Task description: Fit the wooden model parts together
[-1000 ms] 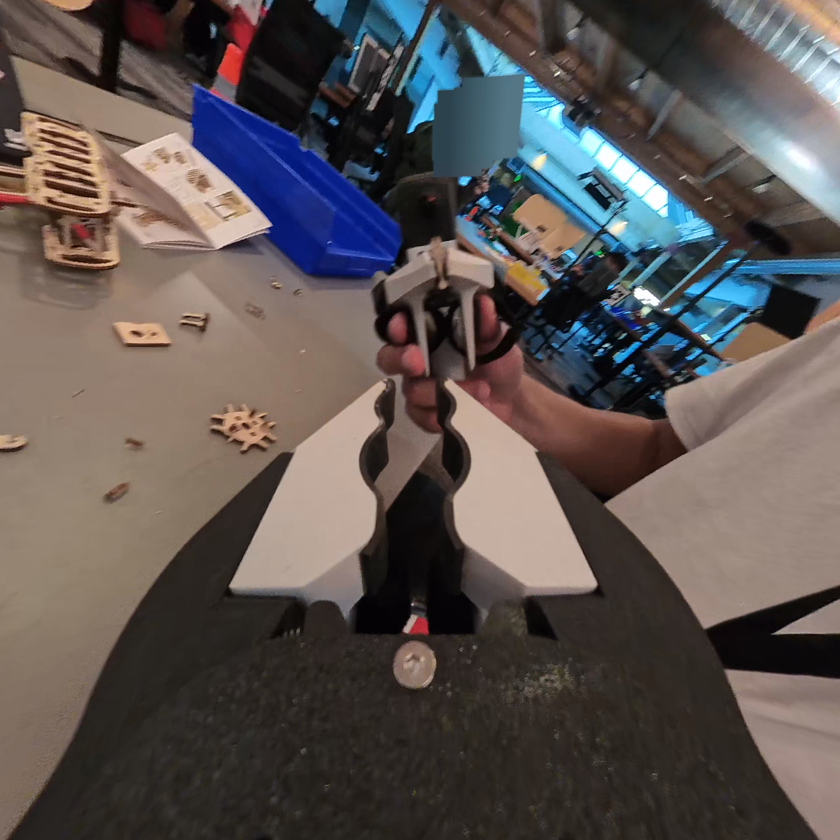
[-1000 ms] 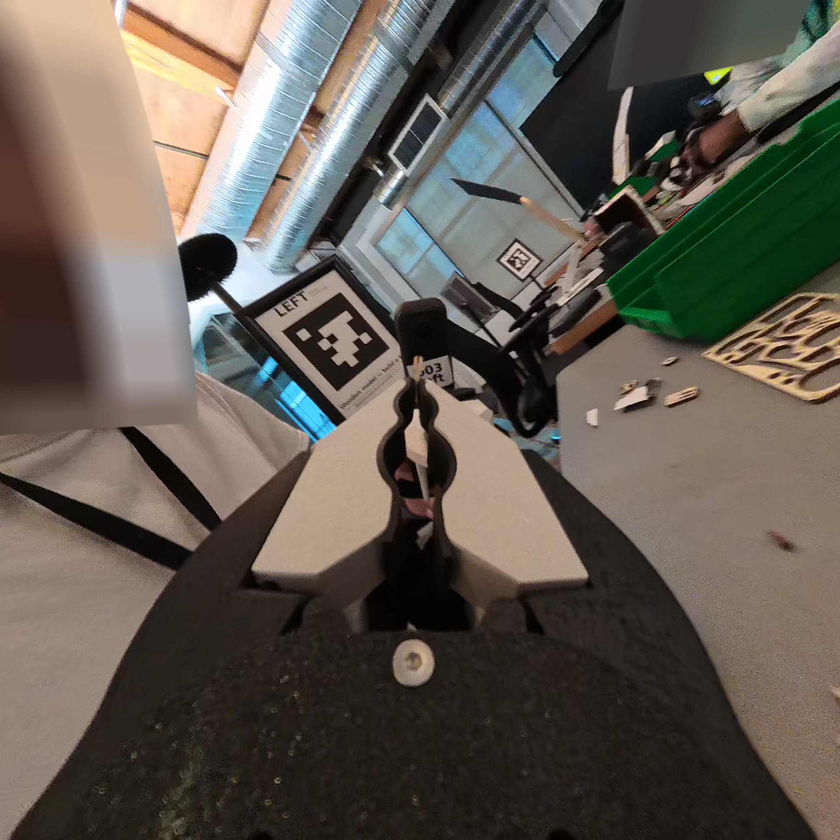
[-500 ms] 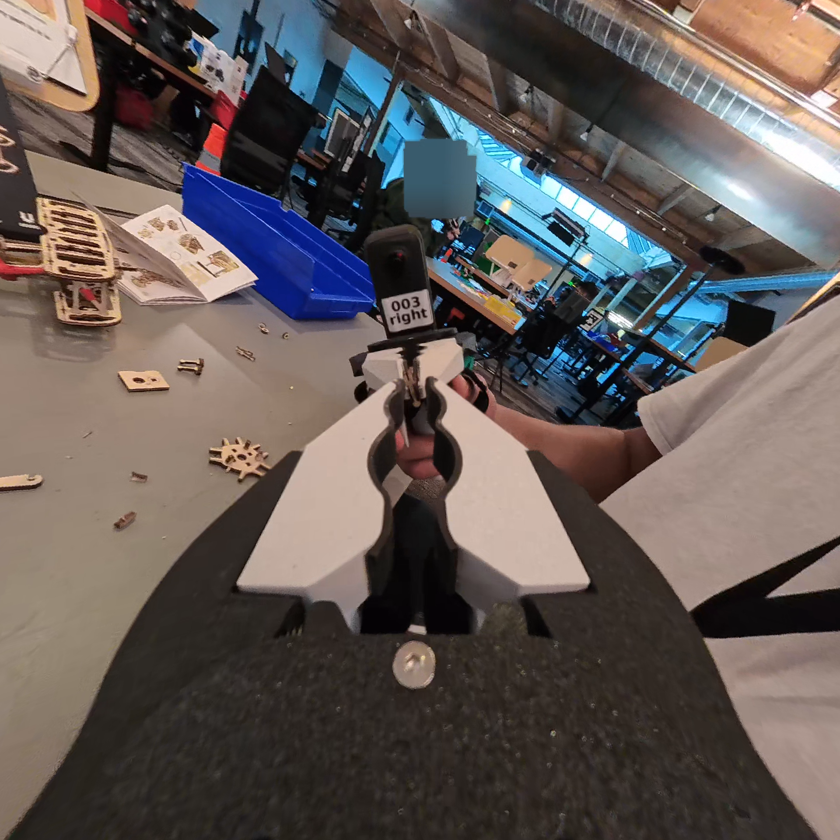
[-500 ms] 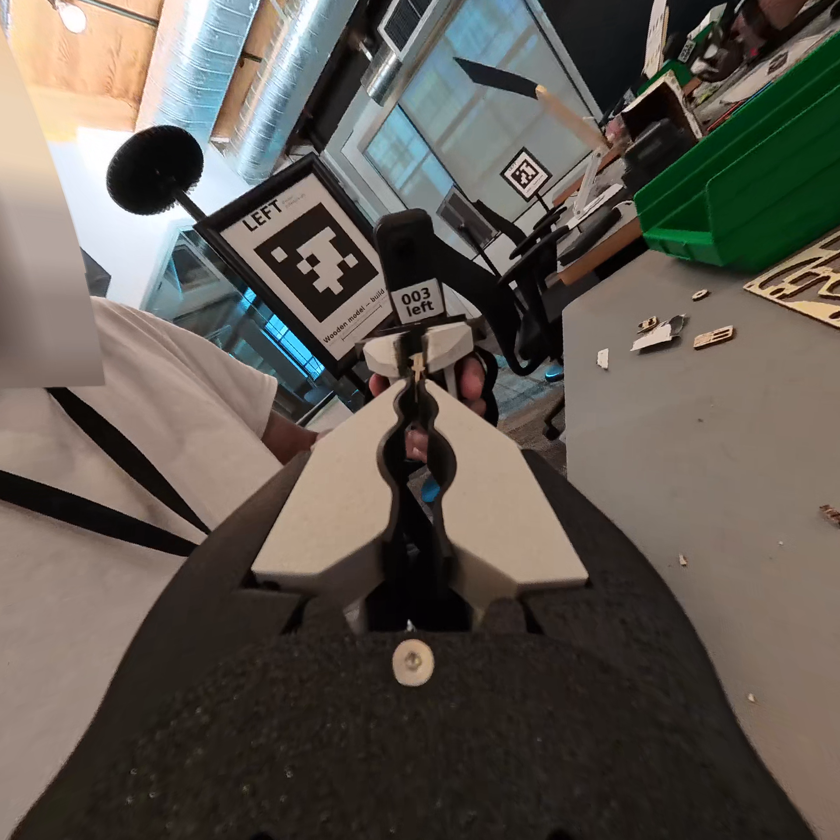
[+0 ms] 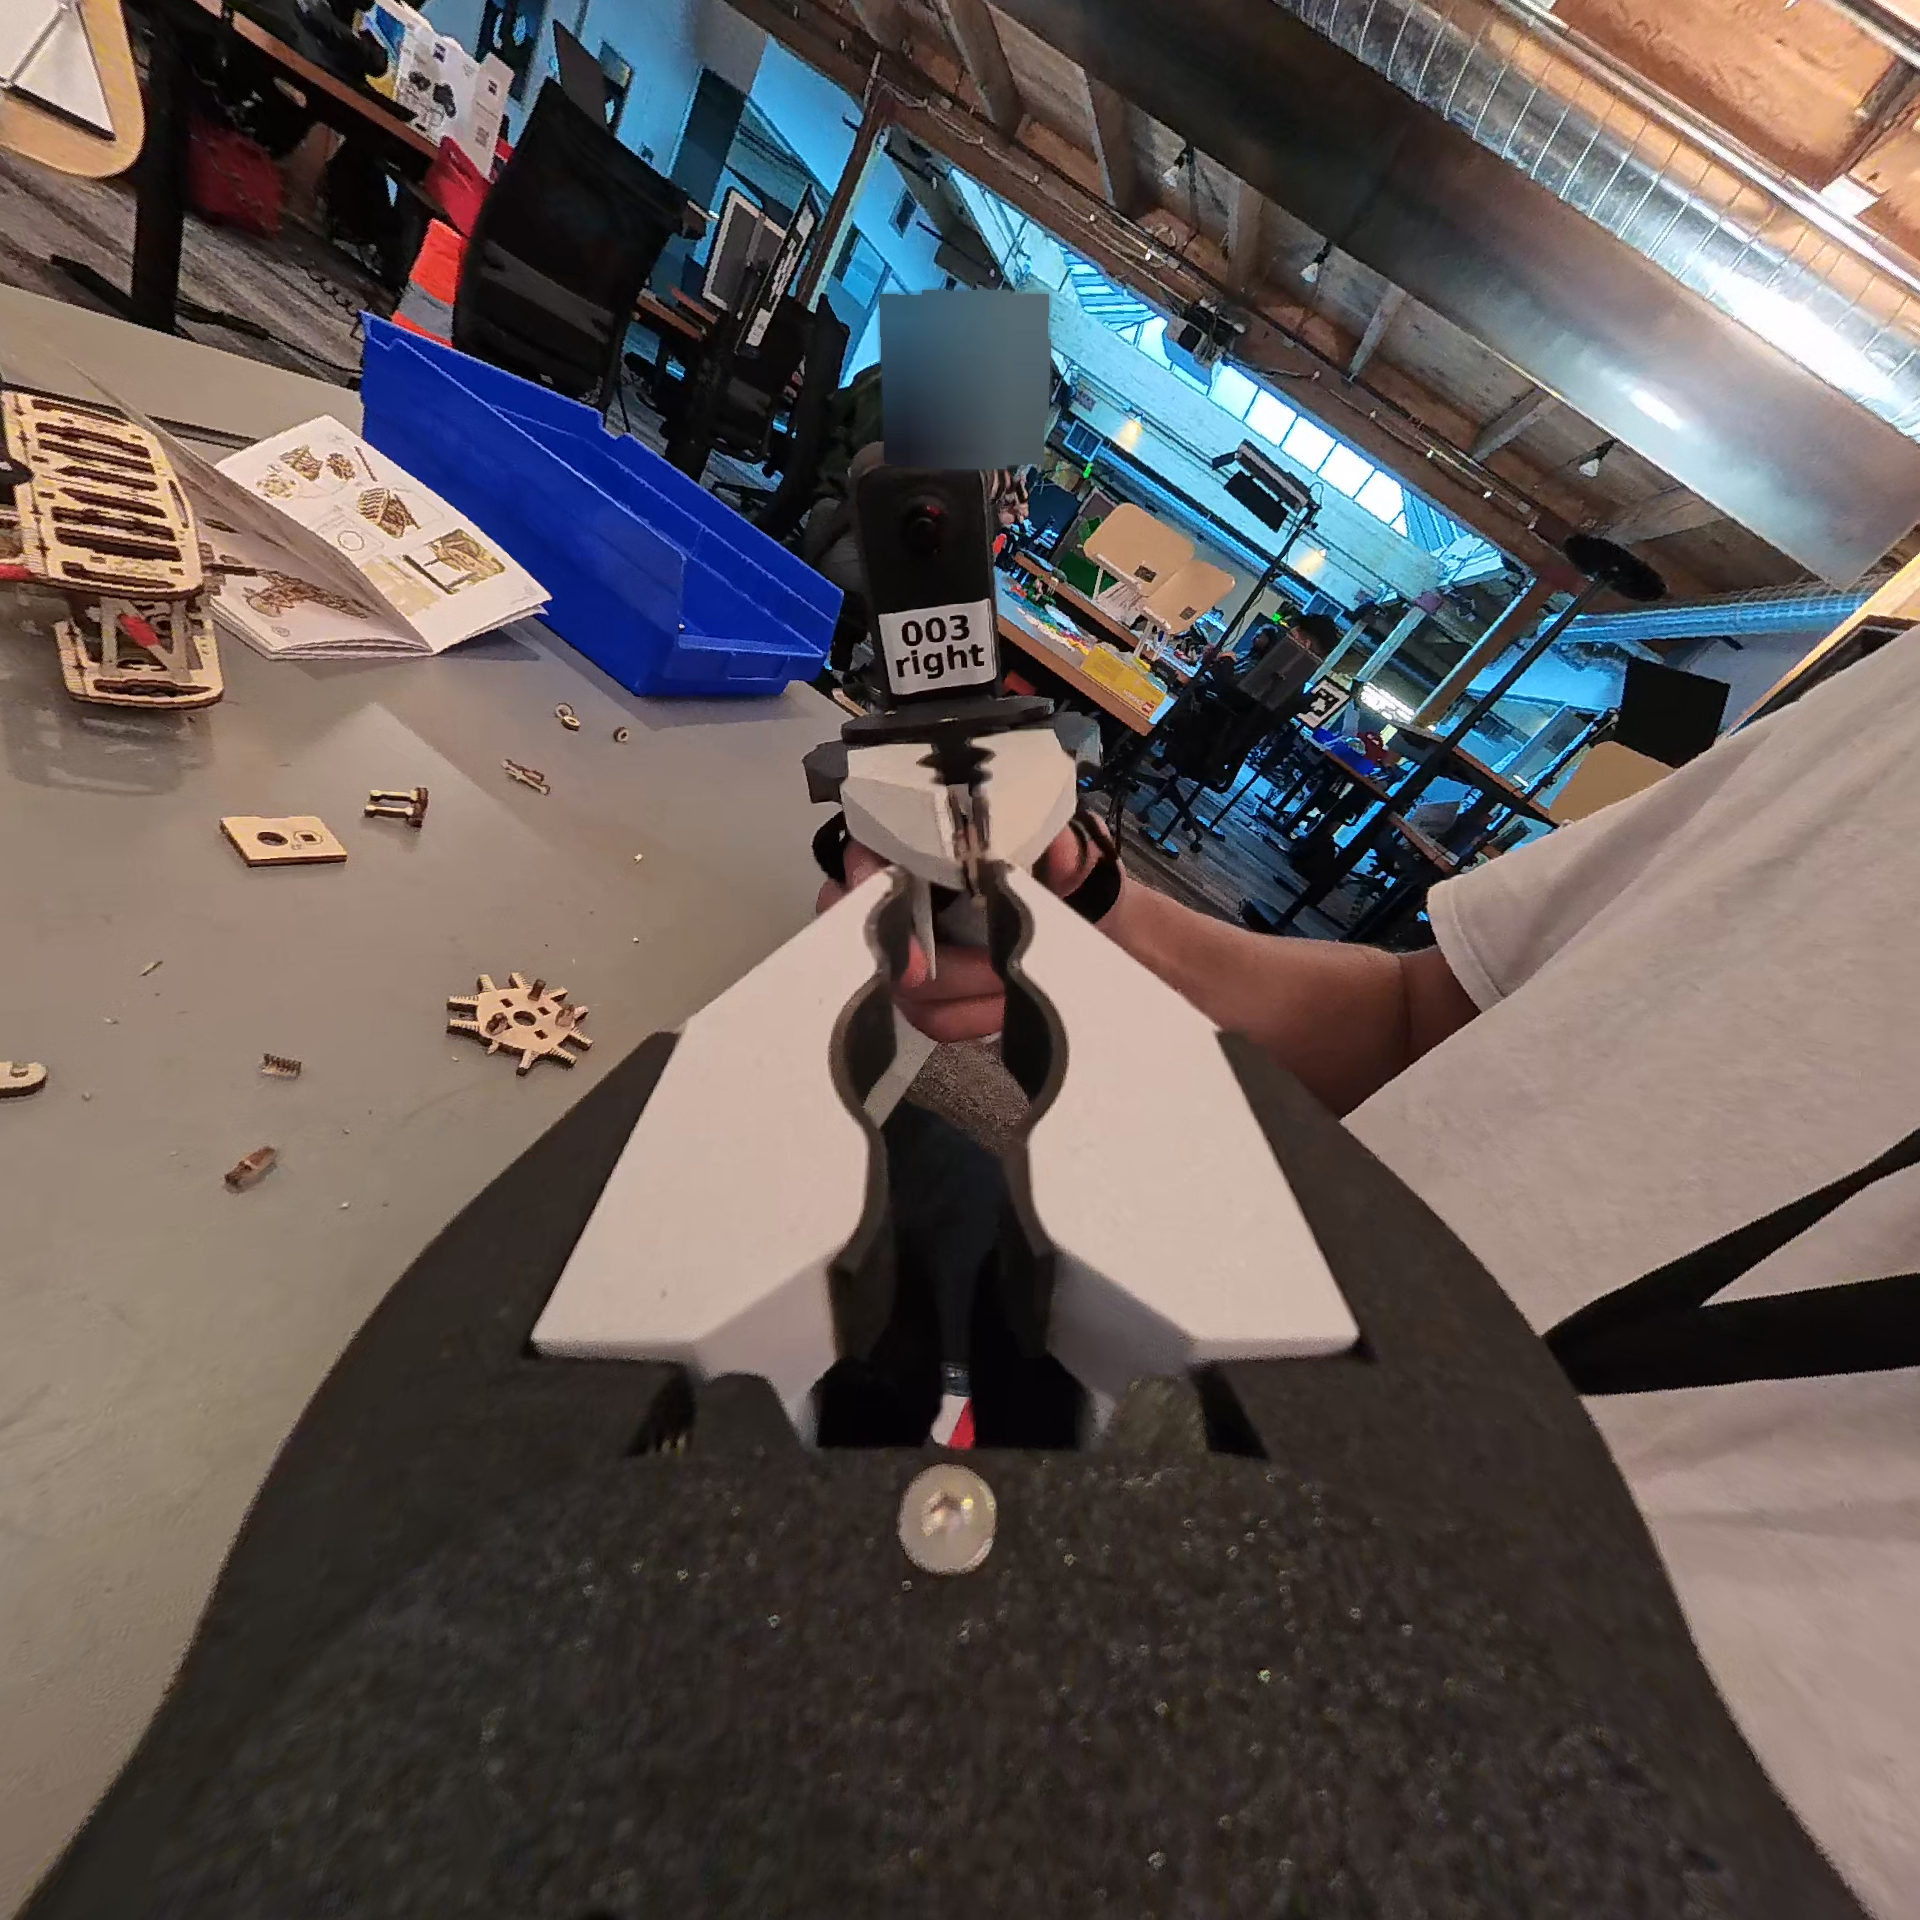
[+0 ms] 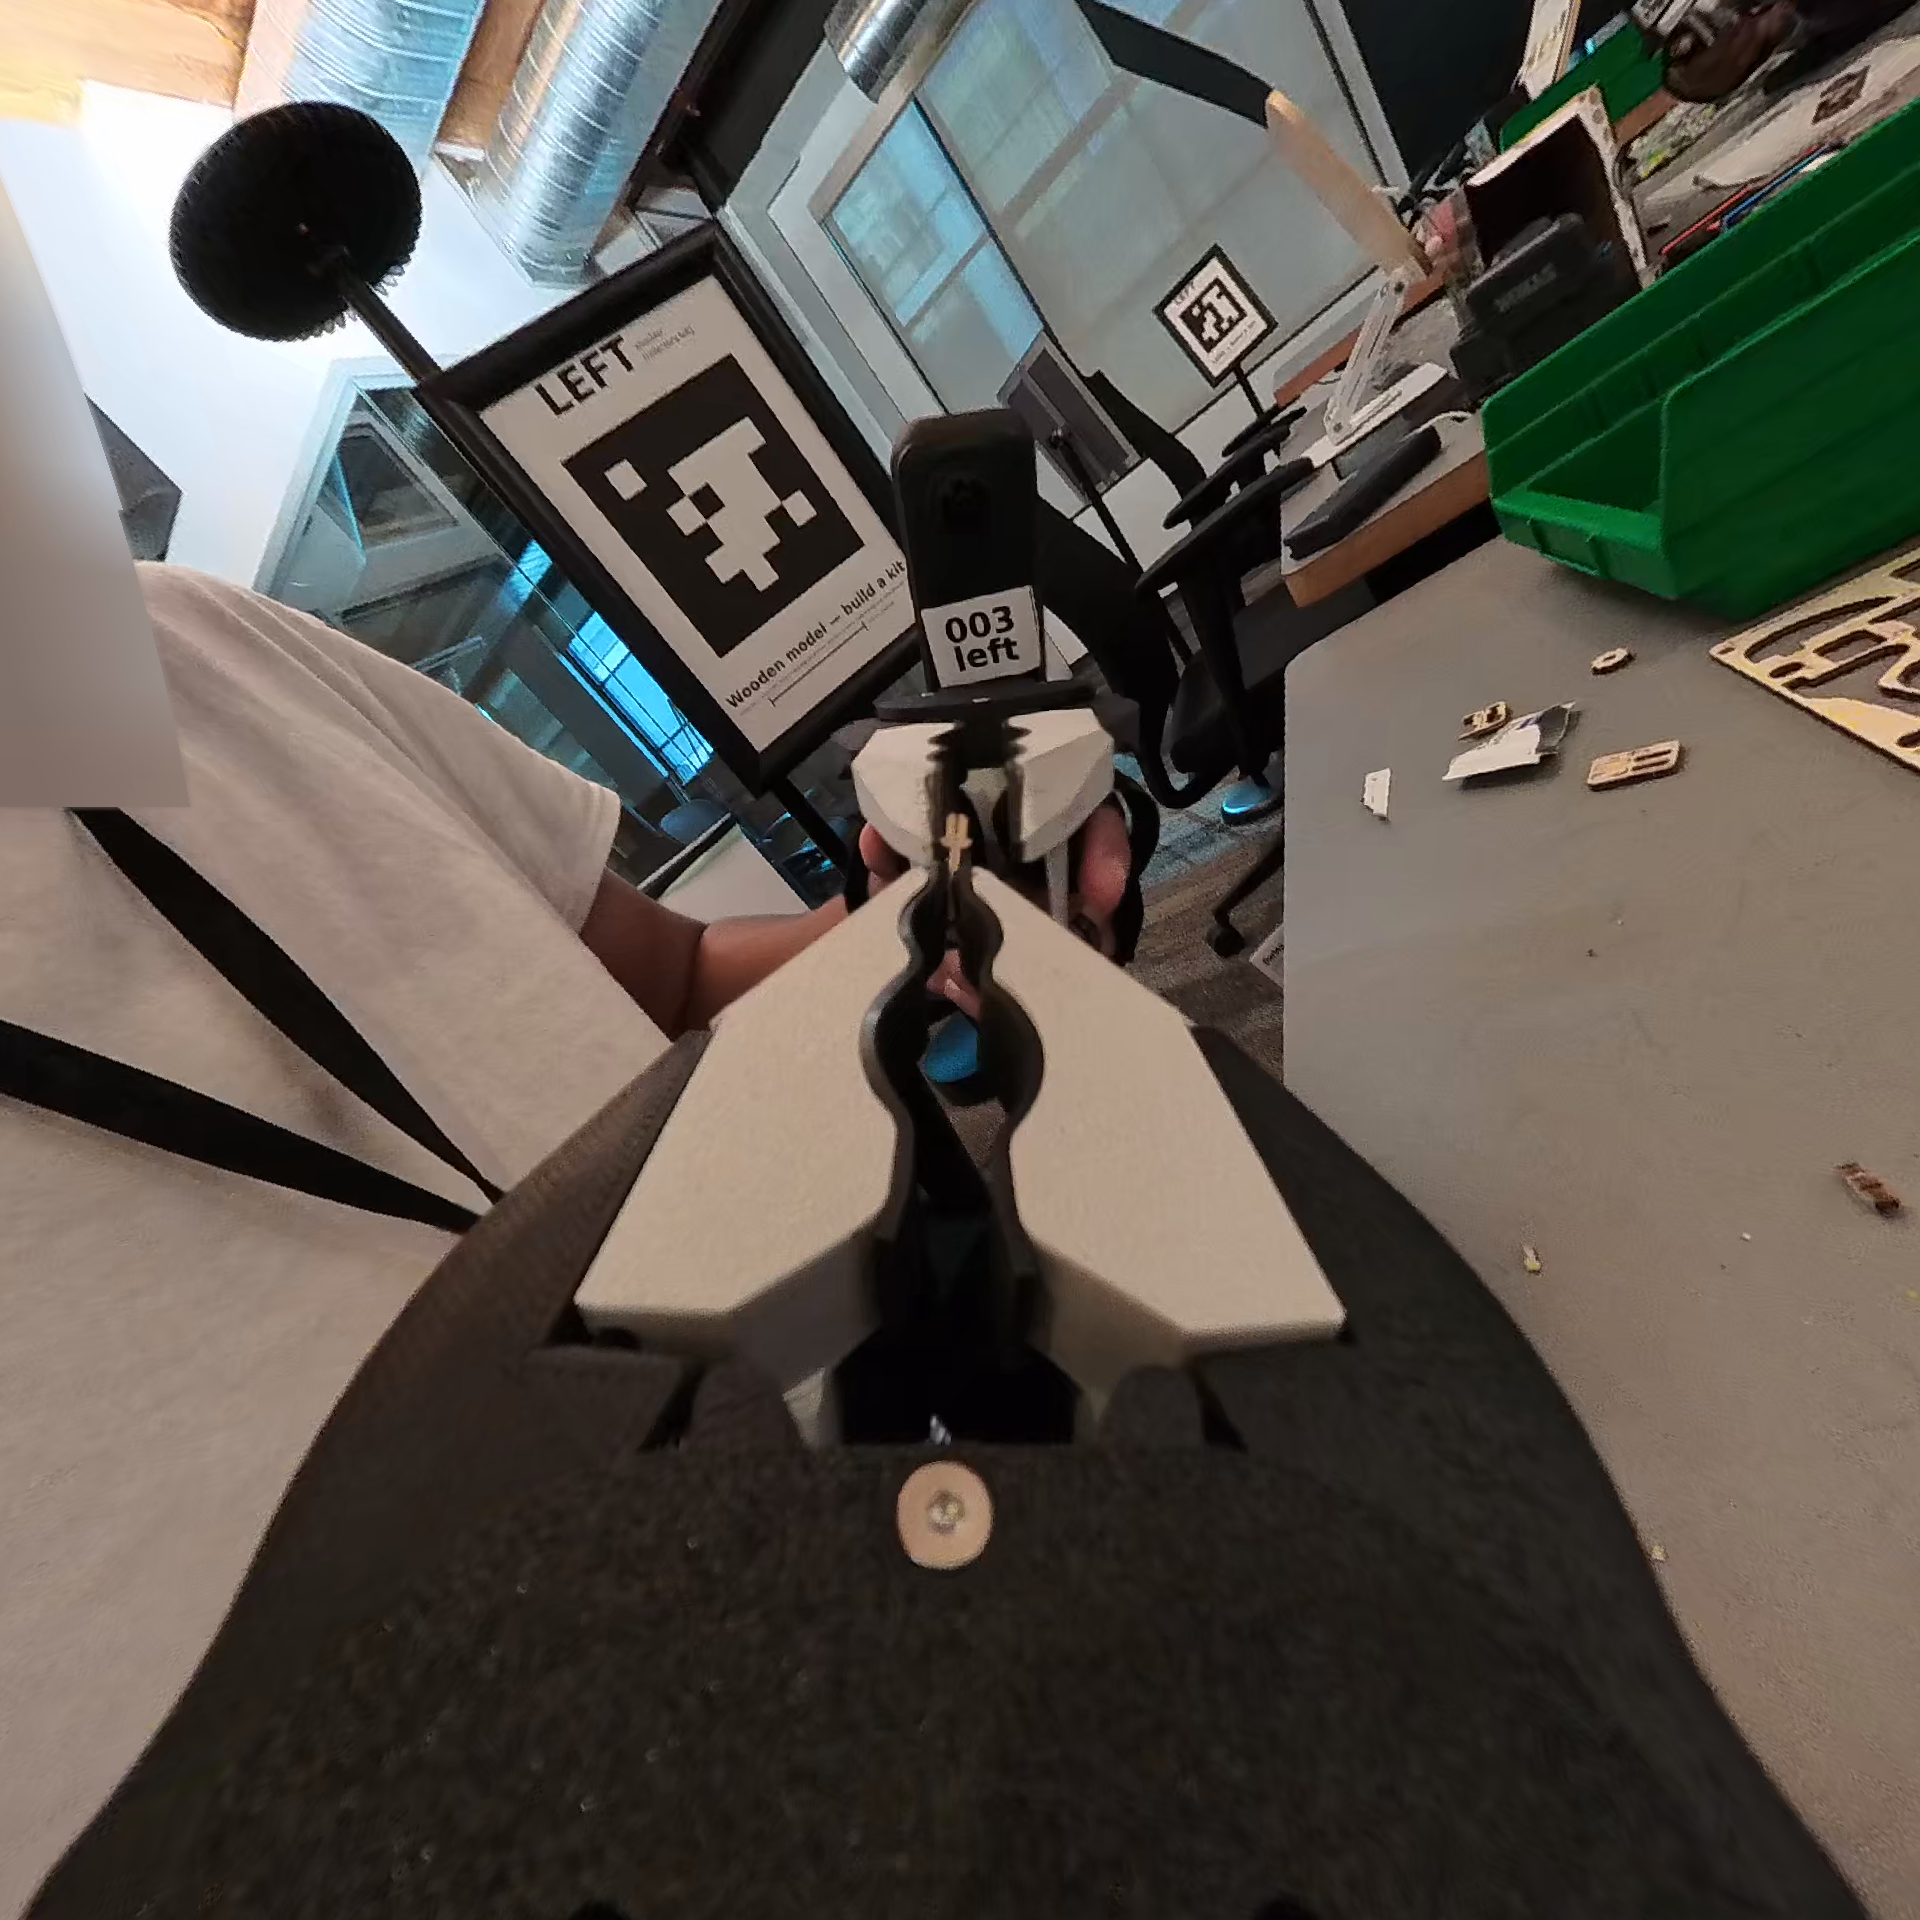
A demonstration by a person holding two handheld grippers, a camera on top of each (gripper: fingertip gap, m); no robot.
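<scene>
My left gripper and right gripper face each other tip to tip in the air beside the grey table. The right gripper is shut on a small cross-shaped wooden piece that sticks out past its tips. In the left wrist view this piece shows between the right gripper's white fingers. The left gripper stands nearly shut with a thin pale strip on edge between its pads. In the right wrist view the left gripper sits just beyond the piece. A hand holds each gripper.
On the table lie a wooden gear, a small square plate, a part-built wooden model, an open booklet and a blue bin. The right wrist view shows a green bin, a cut-out wooden sheet and loose bits. The grippers are tip to tip, or close to it. The small square plate is about 25 centimeters from my left fingertips.
The two grippers have turned to face each other and come closer, until their tips nearly meet. Both have kept their grip.
</scene>
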